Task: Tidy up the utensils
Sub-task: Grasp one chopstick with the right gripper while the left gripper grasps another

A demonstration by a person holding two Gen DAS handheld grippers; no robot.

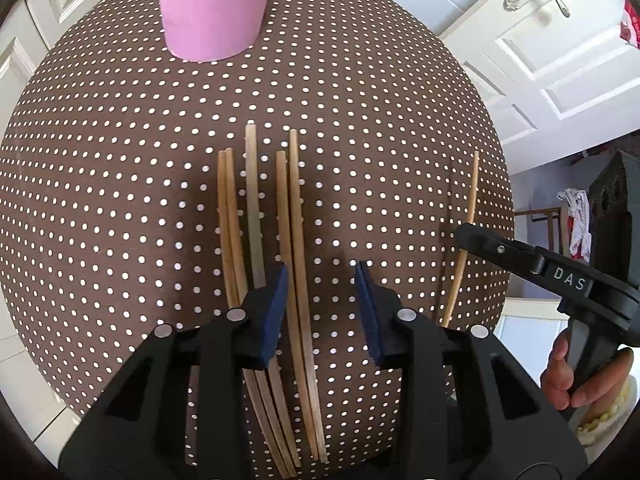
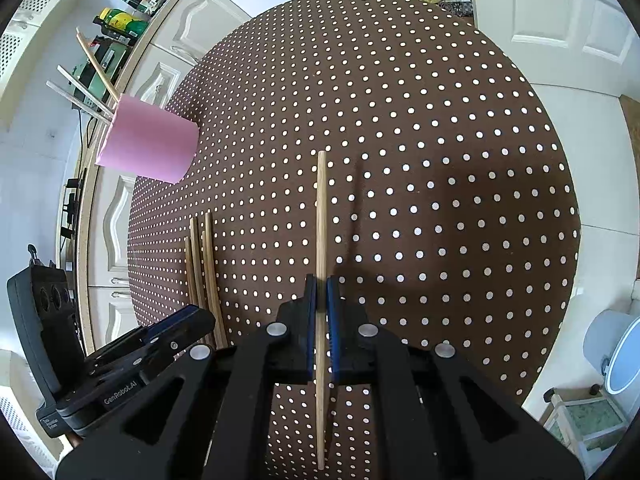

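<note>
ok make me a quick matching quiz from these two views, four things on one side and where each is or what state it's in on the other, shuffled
Things:
1. pink cup
2. single chopstick
3. right tool
4. left tool

States:
A. jaws apart, over the chopsticks lying on the dotted cloth
B. clamped between two blue pads
C. stands on the cloth, sticks poking out of it
D. shut on a stick

Pairs: 1-C, 2-B, 3-D, 4-A

White letters "DAS" stand on the right gripper [image 1: 464, 236] body; "GenRobot.AI" runs along the left gripper [image 2: 188, 320] body, smaller print unreadable.
</note>
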